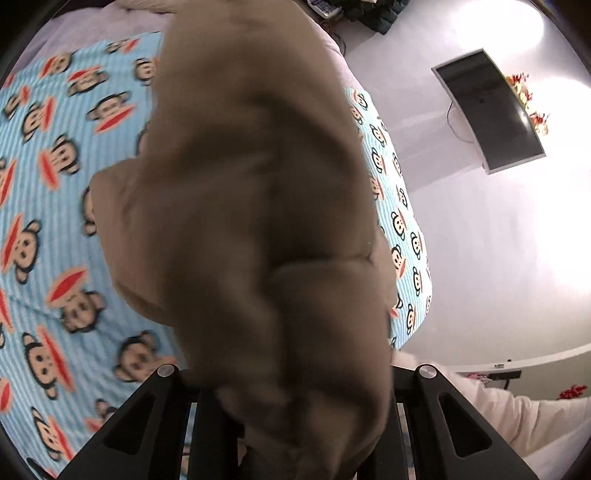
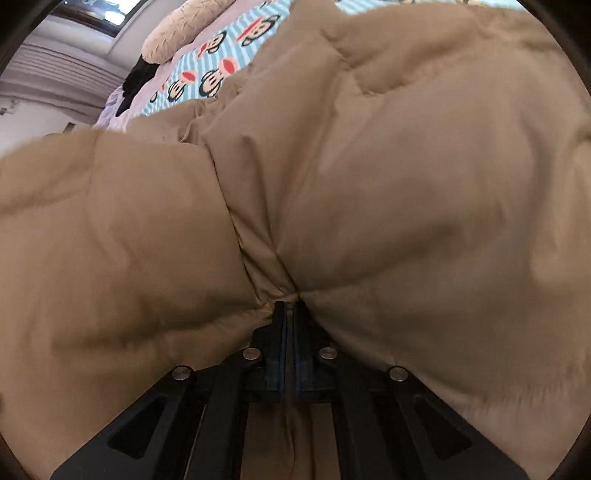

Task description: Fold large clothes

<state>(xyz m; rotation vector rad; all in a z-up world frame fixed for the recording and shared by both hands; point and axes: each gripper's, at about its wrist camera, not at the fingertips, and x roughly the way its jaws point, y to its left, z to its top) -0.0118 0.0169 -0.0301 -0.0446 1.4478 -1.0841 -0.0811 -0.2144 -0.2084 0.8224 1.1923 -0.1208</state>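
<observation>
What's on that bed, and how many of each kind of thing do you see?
Tan padded coat: 1
Monkey-print blanket: 1
Cream pillow: 1
Black item at the bed's edge, too small to identify: 1
Total: 4

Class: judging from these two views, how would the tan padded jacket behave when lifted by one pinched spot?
The tan padded jacket probably droops, hanging limp from the left gripper. Its puffy quilting suggests lightness. The right gripper bunches it, so it likely compresses.

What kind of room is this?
Most likely a bedroom: a bed with a monkey-print sheet, a pillow at its far end, and a screen mounted on the wall.
</observation>
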